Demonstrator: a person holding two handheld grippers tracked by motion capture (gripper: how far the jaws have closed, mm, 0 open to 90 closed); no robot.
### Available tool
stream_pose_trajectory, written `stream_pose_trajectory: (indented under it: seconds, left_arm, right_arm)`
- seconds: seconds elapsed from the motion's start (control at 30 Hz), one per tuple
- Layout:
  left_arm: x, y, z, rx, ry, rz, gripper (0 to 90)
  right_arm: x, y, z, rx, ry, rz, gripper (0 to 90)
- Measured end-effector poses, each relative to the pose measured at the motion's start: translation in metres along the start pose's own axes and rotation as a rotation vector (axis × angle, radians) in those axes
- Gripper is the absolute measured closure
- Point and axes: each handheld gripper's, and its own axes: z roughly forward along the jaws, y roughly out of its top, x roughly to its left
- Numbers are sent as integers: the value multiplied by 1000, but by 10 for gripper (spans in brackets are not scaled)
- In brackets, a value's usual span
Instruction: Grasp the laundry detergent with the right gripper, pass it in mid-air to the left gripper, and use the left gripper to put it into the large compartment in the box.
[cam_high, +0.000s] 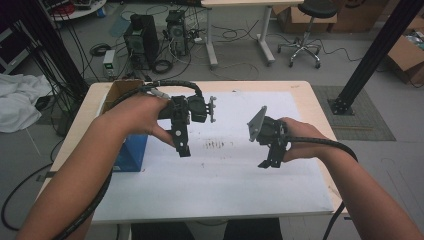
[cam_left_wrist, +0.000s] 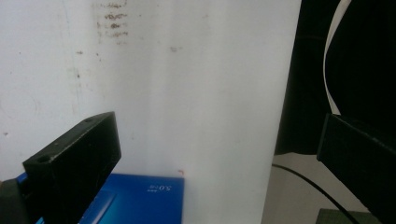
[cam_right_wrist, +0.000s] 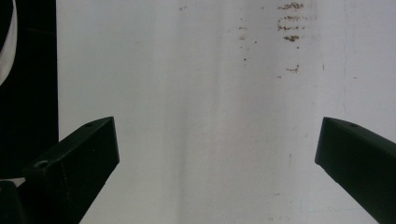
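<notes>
Work looks barely begun: your left gripper (cam_high: 183, 150) and right gripper (cam_high: 267, 162) hang spread and empty above the white board (cam_high: 225, 185). Blue box (cam_high: 131, 155), nearest your left, lies untouched.

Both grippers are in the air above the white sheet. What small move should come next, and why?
Probably swing the left gripper left and down toward the blue box. Both it and the right gripper hang open over the white sheet, gripping nothing, and the box at the sheet's left edge is the nearest thing.
</notes>
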Motion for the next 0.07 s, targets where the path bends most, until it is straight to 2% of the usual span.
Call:
stream_pose_trajectory:
  seconds: [0.07]
  left_arm:
    - [0,0,1,3,-5,3,1]
  right_arm:
    - [0,0,-1,1,0,-2,0]
